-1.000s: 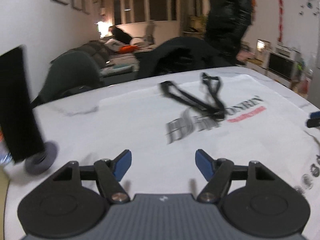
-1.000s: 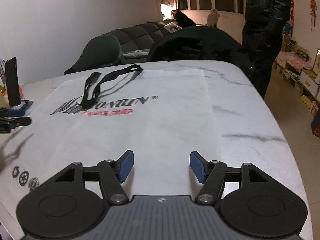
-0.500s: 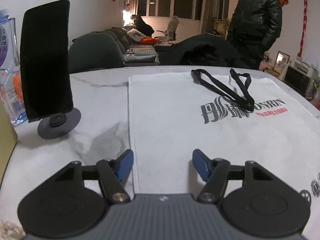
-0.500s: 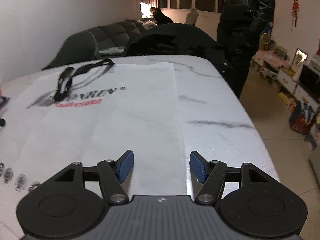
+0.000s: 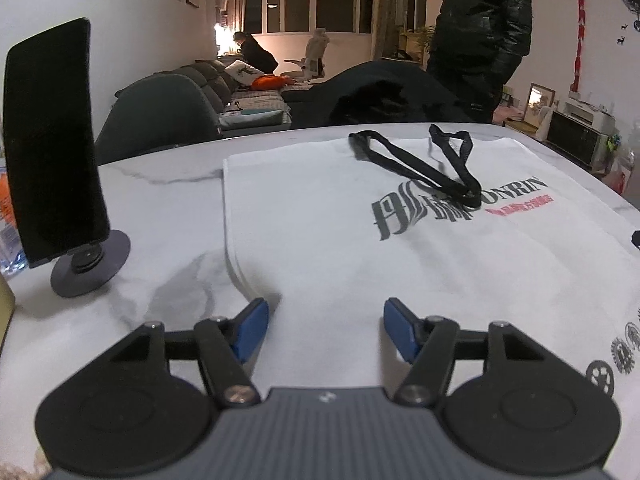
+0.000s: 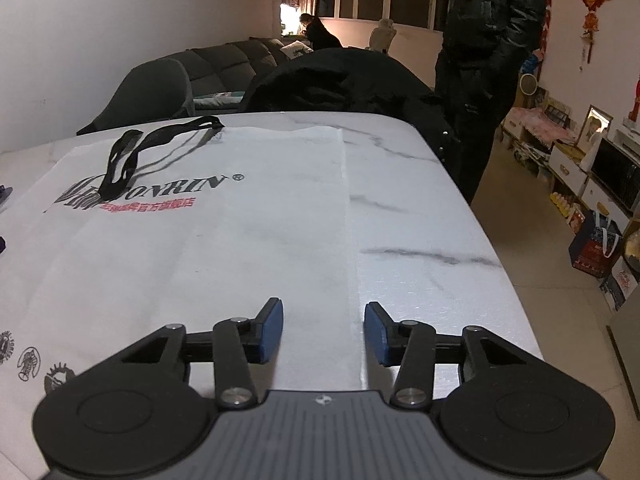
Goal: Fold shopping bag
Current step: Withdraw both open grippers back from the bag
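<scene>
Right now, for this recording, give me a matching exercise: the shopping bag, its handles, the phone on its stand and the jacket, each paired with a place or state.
Things:
1. white fabric shopping bag
2. black strap handles
3. dark phone on a round grey stand
4. black padded jacket

Places or states:
A. lying across the printed logo
B. heaped at the far end of the table
C. spread flat on the white marble table
D. upright, left of the bag

Pairs: 1-C, 2-A, 3-D, 4-B
</scene>
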